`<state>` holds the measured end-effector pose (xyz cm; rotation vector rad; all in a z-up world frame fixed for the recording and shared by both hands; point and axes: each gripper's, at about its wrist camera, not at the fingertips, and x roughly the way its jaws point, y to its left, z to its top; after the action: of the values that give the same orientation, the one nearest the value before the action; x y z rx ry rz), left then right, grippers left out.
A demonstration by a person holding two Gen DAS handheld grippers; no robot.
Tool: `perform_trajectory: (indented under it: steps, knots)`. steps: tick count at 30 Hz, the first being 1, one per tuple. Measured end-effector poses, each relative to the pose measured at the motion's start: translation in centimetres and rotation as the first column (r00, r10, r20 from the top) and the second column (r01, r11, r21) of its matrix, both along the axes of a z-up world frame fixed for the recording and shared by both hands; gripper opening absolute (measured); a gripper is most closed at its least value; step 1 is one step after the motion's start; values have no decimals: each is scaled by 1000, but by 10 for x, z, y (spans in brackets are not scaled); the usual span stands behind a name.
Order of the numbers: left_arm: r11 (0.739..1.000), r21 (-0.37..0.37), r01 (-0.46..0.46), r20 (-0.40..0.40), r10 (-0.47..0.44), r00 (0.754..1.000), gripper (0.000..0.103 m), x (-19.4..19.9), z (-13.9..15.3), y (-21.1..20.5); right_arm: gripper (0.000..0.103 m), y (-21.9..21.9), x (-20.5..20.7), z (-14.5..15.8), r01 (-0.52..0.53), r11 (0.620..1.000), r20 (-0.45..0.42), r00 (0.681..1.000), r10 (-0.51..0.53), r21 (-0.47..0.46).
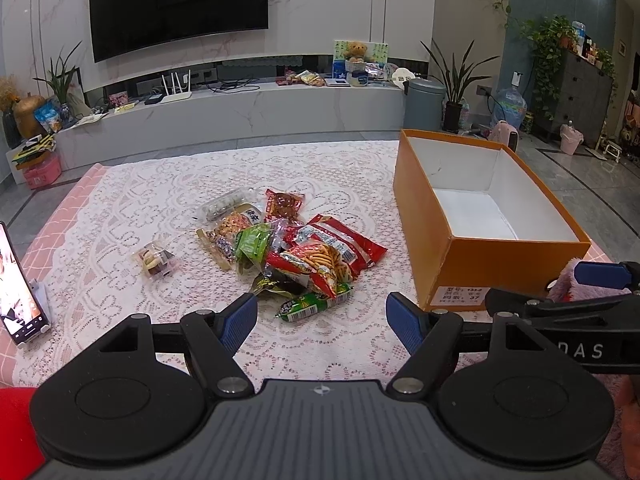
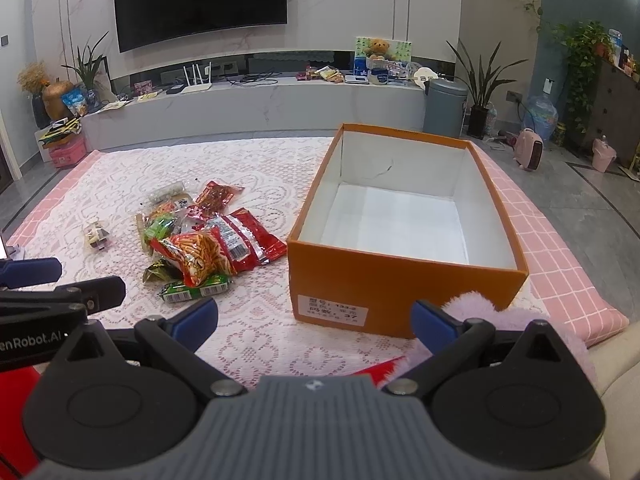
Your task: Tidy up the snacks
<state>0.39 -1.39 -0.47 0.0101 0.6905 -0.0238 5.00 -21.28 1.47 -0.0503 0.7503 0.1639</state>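
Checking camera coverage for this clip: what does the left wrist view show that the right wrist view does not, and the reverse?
Only the left wrist view shows the phone on a stand at the table's left edge, screen lit.

Only the right wrist view shows the whole floor of the orange box, which is bare, and the pink checked cloth to the right of the box.

Both show the snack pile on the lace tablecloth, one small clear pack apart to its left, and both grippers open, the left gripper and the right gripper.

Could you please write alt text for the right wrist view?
An open, empty orange box sits on a lace-covered table, with a pile of snack packets to its left. The open right gripper hovers in front, holding nothing.
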Motion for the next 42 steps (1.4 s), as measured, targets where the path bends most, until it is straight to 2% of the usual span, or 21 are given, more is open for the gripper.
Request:
perform_trajectory:
  steps: [3,8,10,12,14,23,26,32,34,36,42]
  knots:
    - [1000,-18,-9,-3,9,1000,86,4,-1,8,100,2,4,-2,-10,1000,-22,1000,10,19]
    - [994,-109,-18,-51,13,999,71,13,-5,27,99,6,11,-4,-32,995,-35,999,35,93]
    - [993,-119,-25,-64,18,998,62,17,-6,33,91,13,12,-3,-68,992,-21,997,71,102]
    - [992,-128,-20,-74,10,997,52,21,-7,39,76,21,15,-3,-107,989,-15,994,109,99]
    - [989,-147,-17,-82,5,997,47,26,-7,46,75,28,19,-3,-140,985,-11,990,142,99]
    - [992,-112,-65,-88,55,995,48,66,2,70,71,71,50,-6,-279,953,-14,959,283,116]
    - [994,-85,-74,-115,64,991,48,83,-4,77,67,89,66,-12,-315,944,-32,947,319,104]
    - [992,-108,-66,-184,46,982,49,117,-18,92,67,116,103,-28,-371,926,-83,923,376,68]
    - [993,-109,-48,-216,23,976,55,130,-25,95,69,122,114,-36,-383,922,-112,915,388,62]
    - [993,-110,-30,-245,2,969,55,143,-32,97,73,126,124,-45,-386,921,-137,910,390,58]
    - [991,-134,-13,-253,-22,967,69,173,-54,100,77,126,141,-65,-367,929,-161,915,371,54]
